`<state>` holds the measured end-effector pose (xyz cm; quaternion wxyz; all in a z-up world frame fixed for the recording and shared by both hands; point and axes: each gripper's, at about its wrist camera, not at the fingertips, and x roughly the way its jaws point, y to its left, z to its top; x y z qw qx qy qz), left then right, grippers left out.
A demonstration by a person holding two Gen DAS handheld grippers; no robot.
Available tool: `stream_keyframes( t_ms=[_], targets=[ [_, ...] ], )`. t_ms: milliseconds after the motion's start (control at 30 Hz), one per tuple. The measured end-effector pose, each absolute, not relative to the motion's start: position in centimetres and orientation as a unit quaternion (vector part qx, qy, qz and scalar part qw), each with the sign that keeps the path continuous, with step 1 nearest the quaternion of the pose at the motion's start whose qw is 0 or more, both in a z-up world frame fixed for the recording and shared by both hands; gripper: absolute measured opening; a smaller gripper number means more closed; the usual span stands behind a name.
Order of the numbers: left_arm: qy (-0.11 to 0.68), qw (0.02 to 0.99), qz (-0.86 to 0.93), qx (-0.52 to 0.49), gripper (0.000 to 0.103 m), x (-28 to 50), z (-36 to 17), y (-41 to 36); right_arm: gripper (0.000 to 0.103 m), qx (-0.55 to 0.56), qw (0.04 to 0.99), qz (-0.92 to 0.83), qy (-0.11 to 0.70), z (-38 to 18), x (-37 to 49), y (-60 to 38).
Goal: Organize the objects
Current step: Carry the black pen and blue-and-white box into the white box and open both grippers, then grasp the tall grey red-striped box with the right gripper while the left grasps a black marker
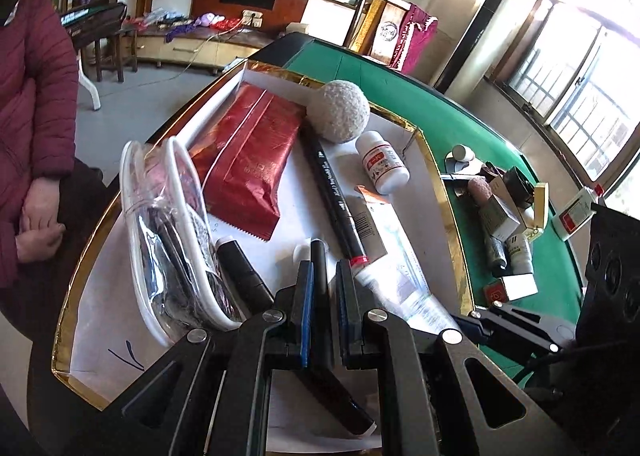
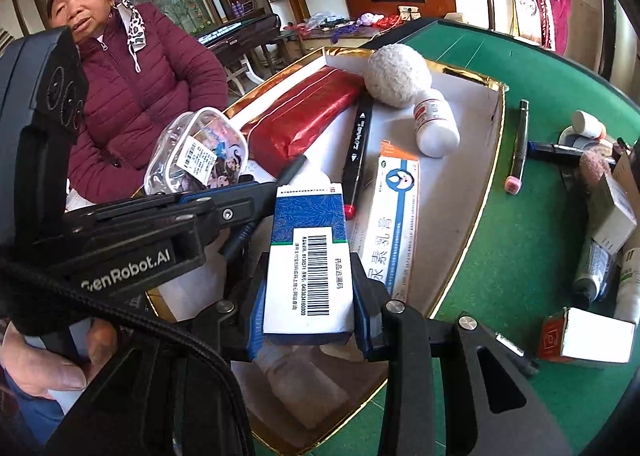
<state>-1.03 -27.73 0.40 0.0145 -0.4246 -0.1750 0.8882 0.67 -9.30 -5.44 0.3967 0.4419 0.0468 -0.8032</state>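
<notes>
Blue pads of the left gripper (image 1: 322, 288) pinch a slim black pen (image 1: 319, 268), its jaws nearly together on the barrel, which runs back under the gripper toward six o'clock. The pen hangs low over the white floor of the gold-edged tray (image 1: 440, 183), probably so it can be laid among the things already sorted there.

In the right wrist view, the right gripper (image 2: 308, 296) is clamped across the sides of a blue-and-white medicine box (image 2: 308, 256), barcode face up, poised above the same tray; holding it by the narrow sides leaves the flat underside free to set down.

Just beyond the left gripper, at eleven o'clock, stands a clear zip pouch (image 1: 172, 223) on its edge, and at one o'clock lies a white ointment tube (image 1: 392, 256) beside a long black marker (image 1: 332, 191). Farther on rest a red foil packet (image 1: 252, 159) and a small white bottle (image 1: 382, 163). At twelve o'clock, a woolly white ball (image 1: 340, 111) sits against the tray's far rim.

Well out at three o'clock, a heap of unsorted boxes and tubes (image 1: 504, 223) waits on the green table (image 1: 440, 111). I judge the sorting roughly half done.
</notes>
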Motion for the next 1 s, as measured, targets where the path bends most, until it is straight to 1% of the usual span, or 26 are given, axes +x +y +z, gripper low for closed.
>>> stream_keyframes(
  t_ms=[100, 167, 333, 433, 500, 567, 600, 667, 800, 900, 1000],
  targets=[
    [-0.179, 0.012, 0.887, -0.426, 0.009, -0.9, 0.4, -27.9, 0.034, 0.445, 0.398, -0.801, 0.05, -5.3, 0.9, -9.4],
    [-0.183, 0.008, 0.886, -0.426, 0.009, -0.8, 0.4, -28.0, 0.038, 0.448, 0.401, -0.798, 0.05, -5.2, 1.2, -9.3],
    [-0.184, 0.004, 0.887, -0.422, 0.01, -0.4, 0.9, -27.8, 0.038, 0.449, 0.408, -0.795, 0.031, -4.2, 1.2, -7.7],
    [-0.174, 0.008, 0.892, -0.417, 0.01, 0.1, 1.7, -27.2, 0.038, 0.436, 0.409, -0.801, 0.015, -3.0, 1.0, -4.9],
    [-0.168, 0.012, 0.897, -0.41, 0.01, 0.5, 2.5, -26.7, 0.044, 0.431, 0.4, -0.809, 0.0, -2.4, 0.1, -2.5],
    [-0.161, 0.019, 0.9, -0.405, 0.01, 0.8, 3.3, -25.9, 0.054, 0.422, 0.374, -0.826, -0.014, -1.9, -1.4, 0.6],
    [-0.16, 0.024, 0.901, -0.402, 0.01, 0.9, 3.6, -25.5, 0.055, 0.424, 0.354, -0.834, -0.017, -2.0, -2.4, 2.3],
    [-0.15, 0.038, 0.904, -0.399, 0.01, 1.0, 4.2, -24.2, 0.055, 0.432, 0.326, -0.84, -0.031, -2.4, -3.9, 4.8],
    [-0.124, 0.066, 0.903, -0.405, 0.01, 0.8, 4.7, -21.2, 0.055, 0.461, 0.309, -0.83, -0.053, -4.2, -5.8, 7.3],
    [-0.094, 0.083, 0.901, -0.416, 0.01, 0.6, 4.6, -18.8, 0.055, 0.497, 0.329, -0.801, -0.051, -5.7, -5.9, 7.4],
    [-0.049, 0.107, 0.897, -0.427, 0.01, 0.7, 4.3, -16.5, 0.055, 0.52, 0.376, -0.766, -0.045, -6.2, -4.2, 7.3]
  ],
)
